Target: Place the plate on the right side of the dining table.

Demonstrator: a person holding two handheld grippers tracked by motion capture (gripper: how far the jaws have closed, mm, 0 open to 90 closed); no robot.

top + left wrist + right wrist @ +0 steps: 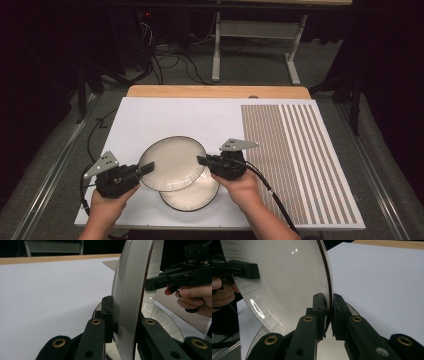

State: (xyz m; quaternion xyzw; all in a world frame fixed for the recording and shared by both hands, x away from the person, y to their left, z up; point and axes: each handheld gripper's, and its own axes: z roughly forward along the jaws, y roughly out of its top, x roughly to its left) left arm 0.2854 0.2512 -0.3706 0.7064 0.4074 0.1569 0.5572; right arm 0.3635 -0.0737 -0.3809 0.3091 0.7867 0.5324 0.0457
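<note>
A cream plate with a dark rim (pixel 172 162) is held tilted above the white sheet, one gripper on each side. My left gripper (pixel 147 167) is shut on its left rim; the left gripper view has the plate (pixel 127 302) edge-on between the pads of my left gripper (pixel 125 312). My right gripper (pixel 202 161) is shut on the right rim, and in the right gripper view the pads of my right gripper (pixel 330 307) pinch the plate's (pixel 287 277) edge. A second similar plate (pixel 192 200) lies flat beneath, partly covered.
A white sheet (pixel 165 117) covers most of the wooden table (pixel 215 91). A striped mat (pixel 295 150) fills the right part. Behind the table, a metal desk frame (pixel 217 50) and cables (pixel 170 62) stand on the floor.
</note>
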